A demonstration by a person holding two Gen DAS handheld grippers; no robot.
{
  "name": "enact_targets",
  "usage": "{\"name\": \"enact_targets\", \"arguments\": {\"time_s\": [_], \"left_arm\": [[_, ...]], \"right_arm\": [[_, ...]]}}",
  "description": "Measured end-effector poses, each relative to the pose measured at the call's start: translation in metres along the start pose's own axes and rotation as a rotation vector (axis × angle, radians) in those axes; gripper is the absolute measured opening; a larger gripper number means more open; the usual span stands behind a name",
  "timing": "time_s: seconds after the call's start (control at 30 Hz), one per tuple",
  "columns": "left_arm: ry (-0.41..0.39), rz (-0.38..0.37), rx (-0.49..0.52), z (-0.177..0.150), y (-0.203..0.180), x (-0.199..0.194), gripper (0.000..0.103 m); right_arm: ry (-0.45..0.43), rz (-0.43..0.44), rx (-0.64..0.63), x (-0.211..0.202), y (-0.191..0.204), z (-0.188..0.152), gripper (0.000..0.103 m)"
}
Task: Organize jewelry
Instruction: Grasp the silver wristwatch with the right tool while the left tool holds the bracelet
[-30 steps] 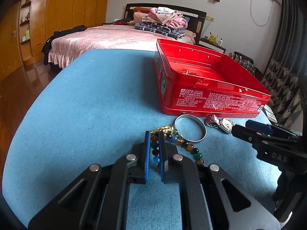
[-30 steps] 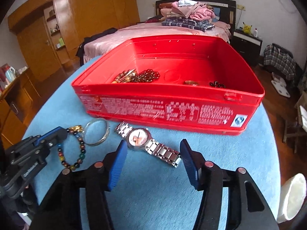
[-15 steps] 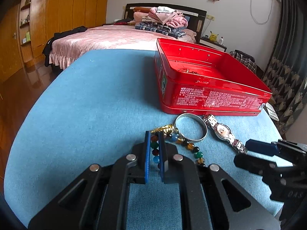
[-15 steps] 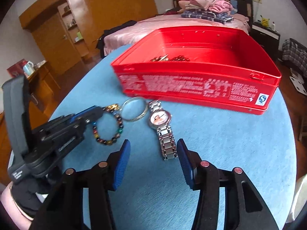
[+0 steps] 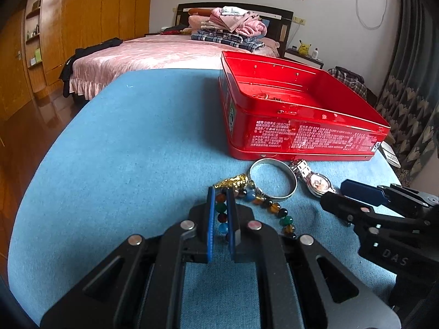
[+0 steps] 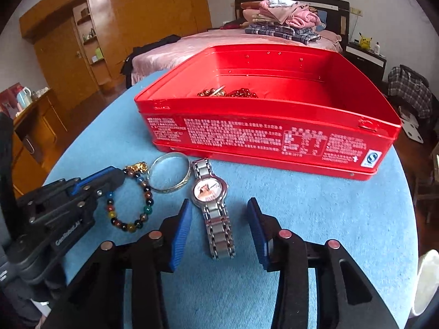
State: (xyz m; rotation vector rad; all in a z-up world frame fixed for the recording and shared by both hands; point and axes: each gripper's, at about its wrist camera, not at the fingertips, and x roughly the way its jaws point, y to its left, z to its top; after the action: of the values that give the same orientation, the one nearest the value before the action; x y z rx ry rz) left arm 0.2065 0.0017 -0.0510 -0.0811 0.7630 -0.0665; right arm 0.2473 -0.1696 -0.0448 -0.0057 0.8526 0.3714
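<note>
Blue cloth covers the round table (image 6: 315, 219), and the red tin (image 6: 274, 134) sits open at the far side of it, so I'll place everything off that tin. Furthest left of the tin's front wall, the left gripper (image 5: 221, 220) has its jaws clamped narrow on the bead bracelet (image 6: 131, 200), which lies on the cloth in a loop with a gold charm at its top end. Next over, just in front of the tin's left corner, is a silver bangle (image 6: 170, 172), touching the bracelet. Right beside that, the wristwatch (image 6: 212, 203) lies flat with its face up, its strap running from the tin toward the right gripper (image 6: 219, 230). Those jaws have been closing in and now stand partway apart on either side of the strap, pads clear of it. Inside the tin there's a pile of dark beads (image 6: 227, 92).
</note>
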Motion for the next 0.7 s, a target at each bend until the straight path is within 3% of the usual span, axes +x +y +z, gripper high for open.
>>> {"name": "enact_targets", "arguments": {"time_s": [0.27, 0.33, 0.7], "left_arm": [[0.004, 0.002, 0.006, 0.0, -0.001, 0.001, 0.007], [0.004, 0.004, 0.006, 0.0, -0.001, 0.0, 0.007], [-0.042, -0.01, 0.019, 0.004, -0.008, -0.015, 0.007]], "right_arm": [[0.015, -0.011, -0.012, 0.013, 0.007, 0.009, 0.04], [0.014, -0.01, -0.012, 0.014, 0.007, 0.009, 0.03], [-0.025, -0.001, 0.015, -0.014, 0.002, -0.004, 0.029]]}}
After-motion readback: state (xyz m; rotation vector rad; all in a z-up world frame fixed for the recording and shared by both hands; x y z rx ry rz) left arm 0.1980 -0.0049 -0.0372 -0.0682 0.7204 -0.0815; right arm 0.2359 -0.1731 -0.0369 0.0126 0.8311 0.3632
